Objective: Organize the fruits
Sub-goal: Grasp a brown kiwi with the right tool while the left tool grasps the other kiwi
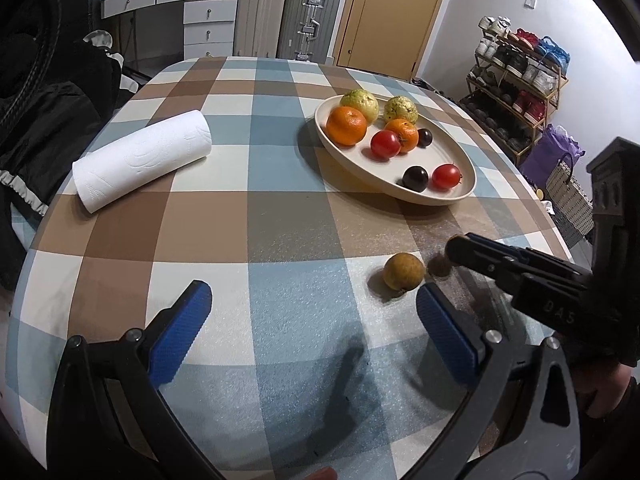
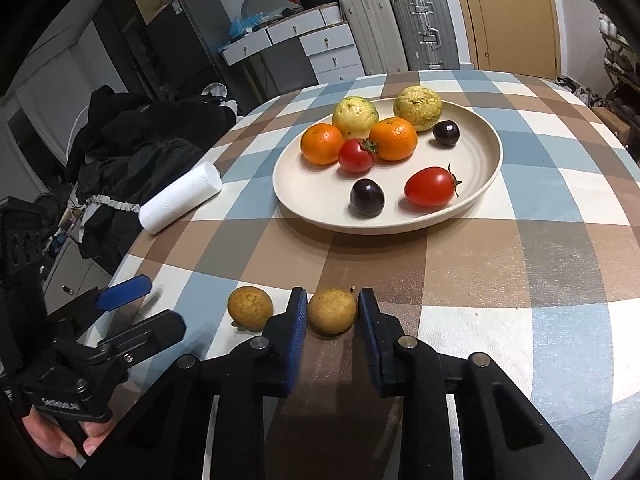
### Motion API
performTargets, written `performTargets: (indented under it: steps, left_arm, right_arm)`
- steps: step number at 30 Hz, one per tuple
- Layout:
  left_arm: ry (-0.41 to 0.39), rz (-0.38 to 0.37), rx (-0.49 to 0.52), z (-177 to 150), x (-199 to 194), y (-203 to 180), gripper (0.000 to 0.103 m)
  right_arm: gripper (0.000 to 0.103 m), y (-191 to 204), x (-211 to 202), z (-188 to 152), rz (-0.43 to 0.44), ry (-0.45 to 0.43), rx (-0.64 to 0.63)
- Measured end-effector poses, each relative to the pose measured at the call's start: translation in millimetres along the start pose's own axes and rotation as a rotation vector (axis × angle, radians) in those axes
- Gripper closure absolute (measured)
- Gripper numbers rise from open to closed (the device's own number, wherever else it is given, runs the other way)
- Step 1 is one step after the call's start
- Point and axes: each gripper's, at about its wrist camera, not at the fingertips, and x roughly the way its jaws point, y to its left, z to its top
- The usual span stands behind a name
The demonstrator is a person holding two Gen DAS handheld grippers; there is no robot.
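The right gripper (image 2: 332, 312) brackets a speckled tan fruit (image 2: 331, 316), contact unclear; the left gripper (image 1: 316, 320) gapes.

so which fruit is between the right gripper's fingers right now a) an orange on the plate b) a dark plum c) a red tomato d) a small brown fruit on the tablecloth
d: the right gripper has its blue pads on either side of a small brown fruit on the tablecloth, short of the plate.
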Motion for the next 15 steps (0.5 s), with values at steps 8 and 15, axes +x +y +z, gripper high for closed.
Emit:
performTargets:
  steps: [8,15]
  left_arm:
    - [0.033,-0.049,0.06,6.2,11.9,-20.3,0.001]
    - [0.034,-0.058,0.096,14.8,23.4,-37.8,0.002]
  right_arm:
    - [0.076,-13.6,-21.3,-5.1,0.021,-0.062,0.028]
    - [0.076,-27.4,-44.0,-13.8,0.037,-0.102,0.038]
